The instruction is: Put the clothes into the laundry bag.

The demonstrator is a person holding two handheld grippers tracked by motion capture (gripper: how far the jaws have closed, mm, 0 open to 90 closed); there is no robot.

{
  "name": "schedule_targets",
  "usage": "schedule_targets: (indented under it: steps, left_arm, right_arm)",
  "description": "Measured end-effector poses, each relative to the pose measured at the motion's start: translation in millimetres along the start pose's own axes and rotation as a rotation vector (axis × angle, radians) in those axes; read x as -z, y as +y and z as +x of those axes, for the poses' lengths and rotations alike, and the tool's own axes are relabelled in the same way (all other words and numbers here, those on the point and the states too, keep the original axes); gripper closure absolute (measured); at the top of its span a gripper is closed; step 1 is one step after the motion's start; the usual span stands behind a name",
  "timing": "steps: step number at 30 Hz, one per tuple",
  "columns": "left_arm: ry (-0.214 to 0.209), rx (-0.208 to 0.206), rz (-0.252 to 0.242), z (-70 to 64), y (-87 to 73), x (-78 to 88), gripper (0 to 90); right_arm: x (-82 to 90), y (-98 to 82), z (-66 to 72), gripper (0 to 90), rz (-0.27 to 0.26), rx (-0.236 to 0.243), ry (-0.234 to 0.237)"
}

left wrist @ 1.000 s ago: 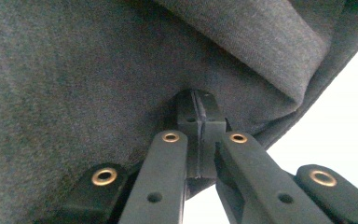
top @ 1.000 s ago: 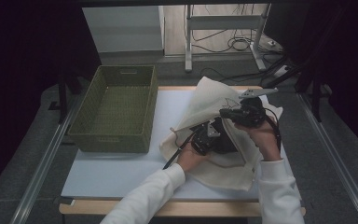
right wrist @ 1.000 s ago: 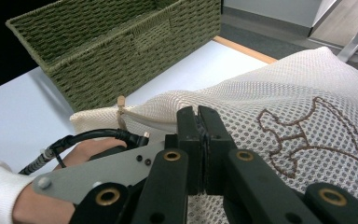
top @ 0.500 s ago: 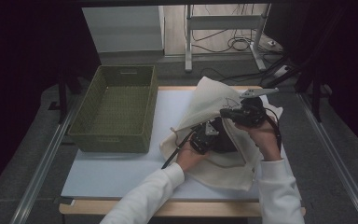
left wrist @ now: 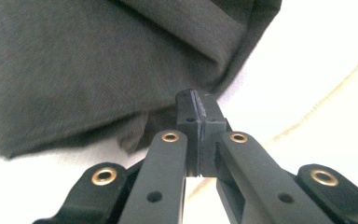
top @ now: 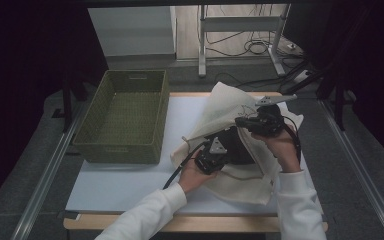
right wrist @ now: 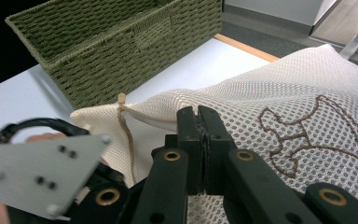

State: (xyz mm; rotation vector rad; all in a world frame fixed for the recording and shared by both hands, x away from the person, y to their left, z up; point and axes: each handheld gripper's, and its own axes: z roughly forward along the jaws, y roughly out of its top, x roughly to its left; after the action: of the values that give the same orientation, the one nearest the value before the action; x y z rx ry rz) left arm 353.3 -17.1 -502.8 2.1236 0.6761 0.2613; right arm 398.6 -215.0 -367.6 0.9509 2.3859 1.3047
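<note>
A cream mesh bag (top: 225, 102) lies on the white table (top: 130, 185) with a dark grey garment (top: 240, 150) in its mouth. My right gripper (top: 239, 121) is shut on the bag's upper edge (right wrist: 284, 93) and holds that flap raised. My left gripper (top: 227, 142) sits at the bag's opening, pointing at the dark garment (left wrist: 98, 70). Its jaws (left wrist: 198, 100) are shut with no cloth seen between the pads. The left gripper's grey plate (right wrist: 37, 168) appears low in the right gripper view.
A green woven basket (top: 125, 150) stands at the table's left, open and with nothing in it, close to the bag (right wrist: 121, 56). A drawstring toggle (right wrist: 121, 100) hangs at the bag's edge. Metal rails run along both sides of the table.
My left gripper has shifted a little to the left and slightly upward at the bag's mouth. The right gripper and the raised flap have stayed put.
</note>
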Motion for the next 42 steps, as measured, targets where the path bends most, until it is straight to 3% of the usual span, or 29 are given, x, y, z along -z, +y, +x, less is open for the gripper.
schedule_targets:
  steps: [4, 9, 15, 23, 35, 42]
  left_arm:
    - [0.006, -0.012, 0.005, 2.5, -12.5, 18.2, 89.8]
    - [0.029, 0.003, 0.003, 9.9, -27.6, 39.7, 89.7]
    - [0.036, 0.061, -0.015, 20.7, -47.2, 58.3, 89.3]
    - [0.033, 0.106, -0.020, 27.4, -62.0, 73.9, 89.4]
    - [0.025, 0.148, -0.027, 27.9, -73.8, 85.8, 89.1]
    - [0.025, 0.135, -0.023, 22.0, -78.3, 90.8, 89.3]
  right_arm:
    - [-1.0, -1.0, 0.8, 88.8, 0.005, 0.002, 0.006]
    - [-4.0, -3.4, 3.3, 88.8, 0.021, 0.003, 0.025]
    - [-11.6, -7.0, 8.1, 88.8, 0.052, 0.009, 0.033]
    - [-23.1, -14.5, 12.7, 88.8, 0.097, 0.009, 0.044]
    - [-24.5, -24.6, 16.6, 88.8, 0.134, 0.011, 0.058]
    - [-35.9, -38.0, 22.4, 88.8, 0.205, 0.027, 0.062]
